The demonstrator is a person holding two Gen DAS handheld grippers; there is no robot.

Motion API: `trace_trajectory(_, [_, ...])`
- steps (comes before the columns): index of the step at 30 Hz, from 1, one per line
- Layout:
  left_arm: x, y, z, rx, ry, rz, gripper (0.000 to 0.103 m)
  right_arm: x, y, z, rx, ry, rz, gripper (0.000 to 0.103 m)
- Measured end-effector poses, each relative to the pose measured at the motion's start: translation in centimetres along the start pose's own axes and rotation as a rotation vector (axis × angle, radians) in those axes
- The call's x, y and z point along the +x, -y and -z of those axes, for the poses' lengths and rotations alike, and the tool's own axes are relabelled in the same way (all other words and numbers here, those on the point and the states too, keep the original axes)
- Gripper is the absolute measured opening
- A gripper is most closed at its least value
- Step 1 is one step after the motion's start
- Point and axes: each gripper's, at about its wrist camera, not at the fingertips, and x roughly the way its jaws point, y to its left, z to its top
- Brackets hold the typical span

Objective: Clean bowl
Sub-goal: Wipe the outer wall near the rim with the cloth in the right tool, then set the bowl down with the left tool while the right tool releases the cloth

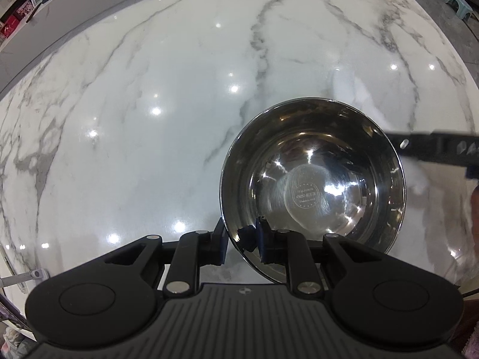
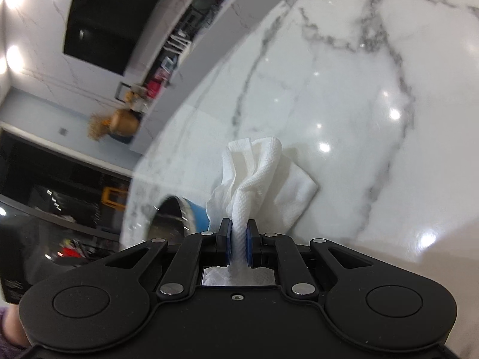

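Note:
A shiny steel bowl (image 1: 311,176) stands on the white marble table (image 1: 149,104). My left gripper (image 1: 241,243) is shut on the bowl's near rim, one finger outside and one inside. The bowl's inside looks bright, with a stamped mark on its bottom. My right gripper (image 2: 239,240) is shut on a crumpled white paper towel (image 2: 254,176) and holds it above the table. The bowl also shows blurred in the right wrist view (image 2: 170,215), low at the left, with a blue outer wall. Part of the right gripper (image 1: 437,146) reaches in at the right edge of the left wrist view.
The marble table (image 2: 359,89) spreads far ahead and to the left of the bowl. Its edge runs along the far left (image 1: 60,42). Shelves with small items (image 2: 155,83) and a brass-coloured vase (image 2: 122,122) stand beyond the table.

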Motion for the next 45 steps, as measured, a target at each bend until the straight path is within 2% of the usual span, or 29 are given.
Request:
trace_trajectory(7, [-1.0,-1.6,0.5,-0.096,0.083,0.076,0.018,-0.3,-2.0,1.0,-0.120,0.009,0.092,0.009])
trace_trajectory(9, [-1.6,-2.0,0.7,-0.112,0.112,0.091,0.021,-0.9,-2.8,1.2,-0.155,0.033,0.119,0.009])
trace_trajectory(12, [-2.8,-2.6,1.1,-0.130,0.171,0.118,0.031,-2.1,-4.0,1.7,-0.221,0.079,0.176,0.009])
trace_trajectory(17, [-4.1,-3.7,1.9,-0.169,0.298,0.177,0.042,-2.5,-5.7,3.5,-0.400,0.110,0.389,0.009])
trace_trajectory(19, [-4.5,-3.8,2.3,-0.174,0.329,0.194,0.044,-2.2,-5.9,4.1,-0.438,0.103,0.443,0.009])
trace_trajectory(24, [-4.7,-4.2,3.6,-0.183,0.372,0.210,0.049,-1.7,-5.6,5.2,-0.479,0.085,0.490,0.009])
trace_trajectory(28, [-4.7,-4.6,4.2,-0.193,0.397,0.219,0.058,-1.4,-6.1,5.4,-0.501,0.094,0.517,0.011])
trace_trajectory(31, [-4.9,-4.9,4.8,-0.205,0.427,0.235,0.065,-1.3,-6.4,5.6,-0.499,0.097,0.546,0.016])
trace_trajectory(33, [-5.1,-5.3,5.2,-0.219,0.451,0.251,0.068,-1.8,-7.0,6.1,-0.500,0.119,0.581,0.036])
trace_trajectory(37, [-5.4,-5.9,6.1,-0.234,0.483,0.275,0.073,-3.5,-8.6,7.5,-0.512,0.216,0.623,0.046])
trace_trajectory(42, [-5.8,-6.3,7.5,-0.243,0.546,0.294,0.077,-5.9,-10.6,9.8,-0.503,0.336,0.640,0.068])
trace_trajectory(45, [-5.9,-6.5,8.6,-0.242,0.580,0.307,0.080,-7.4,-11.8,11.2,-0.498,0.408,0.649,0.077])
